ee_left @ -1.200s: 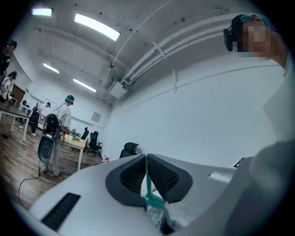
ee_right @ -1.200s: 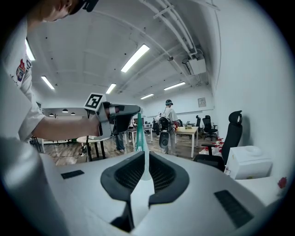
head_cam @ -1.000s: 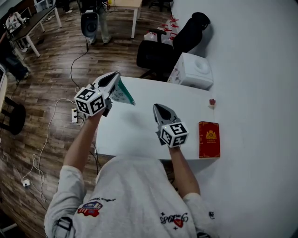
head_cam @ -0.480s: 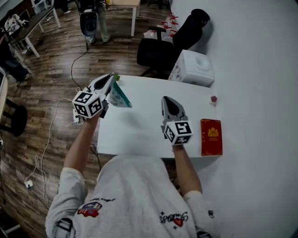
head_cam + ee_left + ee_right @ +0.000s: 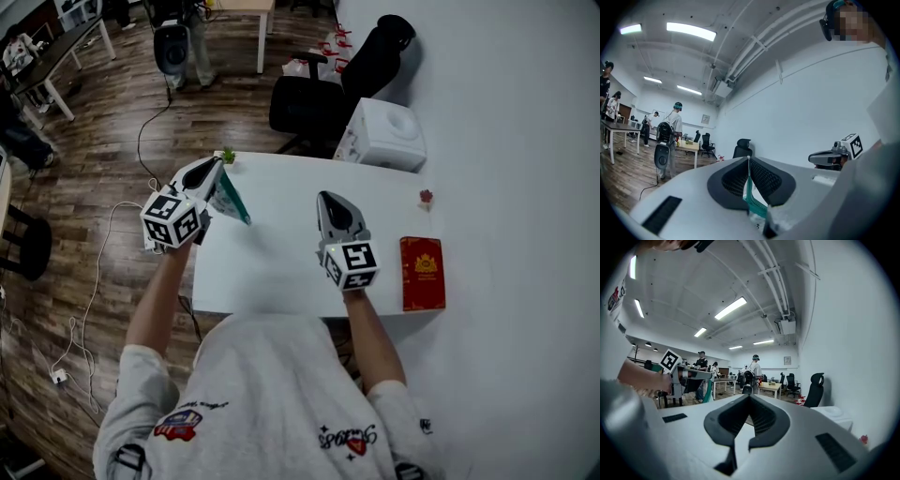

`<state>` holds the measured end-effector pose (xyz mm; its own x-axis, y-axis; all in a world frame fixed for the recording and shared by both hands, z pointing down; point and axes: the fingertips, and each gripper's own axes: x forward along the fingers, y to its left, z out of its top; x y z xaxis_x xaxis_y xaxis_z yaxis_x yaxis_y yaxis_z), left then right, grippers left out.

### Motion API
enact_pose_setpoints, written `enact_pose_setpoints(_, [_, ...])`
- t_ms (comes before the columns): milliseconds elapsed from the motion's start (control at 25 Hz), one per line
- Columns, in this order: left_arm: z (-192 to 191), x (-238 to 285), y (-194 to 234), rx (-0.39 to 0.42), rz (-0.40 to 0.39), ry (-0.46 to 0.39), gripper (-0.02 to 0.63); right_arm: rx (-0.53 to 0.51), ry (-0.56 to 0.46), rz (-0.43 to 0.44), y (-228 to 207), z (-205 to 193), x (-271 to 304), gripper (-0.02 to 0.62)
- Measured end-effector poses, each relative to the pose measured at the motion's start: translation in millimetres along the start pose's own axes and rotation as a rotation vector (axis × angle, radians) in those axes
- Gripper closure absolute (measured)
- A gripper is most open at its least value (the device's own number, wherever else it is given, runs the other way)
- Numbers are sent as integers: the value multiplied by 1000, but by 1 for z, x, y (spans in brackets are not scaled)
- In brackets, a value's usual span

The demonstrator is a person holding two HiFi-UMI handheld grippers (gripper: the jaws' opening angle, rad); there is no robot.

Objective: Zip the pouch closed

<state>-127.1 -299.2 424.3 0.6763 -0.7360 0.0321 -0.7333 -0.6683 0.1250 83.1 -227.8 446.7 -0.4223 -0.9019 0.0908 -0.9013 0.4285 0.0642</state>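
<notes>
**Current state**

- The left gripper (image 5: 215,172) is clenched on the flat white pouch with a teal edge (image 5: 232,200). In the left gripper view the teal border is pinched between the ribbed black pads.
- The right gripper (image 5: 331,201) is clenched on nothing. Its own view shows the pads meeting with nothing between them.
- The pouch hangs raised over the left edge of the white rectangular table (image 5: 281,258), near the far left corner. Whether its lower corner touches the table surface cannot be told.

**Governing relation**

- The pouch lies to the left of the right gripper and well apart from it, with bare table surface between the two.
- The long axis of the pouch runs obliquely from the left gripper's tips down toward the middle of the table, so its free end points roughly toward the right gripper.
- The left hand already secures one end. The right gripper is the free one and, as a judgement, the one to take the slider.
- The slider and the state of the zip cannot be made out in any view.
</notes>
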Motion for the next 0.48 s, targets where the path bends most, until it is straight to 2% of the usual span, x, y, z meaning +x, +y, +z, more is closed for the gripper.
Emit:
enact_pose_setpoints(320, [-3,-3,5,-9,25,-10,591,-1,-24,-97,-18,5,-4,604])
enact_pose_setpoints(480, [-2,-1,2,0,15,-5,591,-1,-37,-113,-25,14,-6,604])
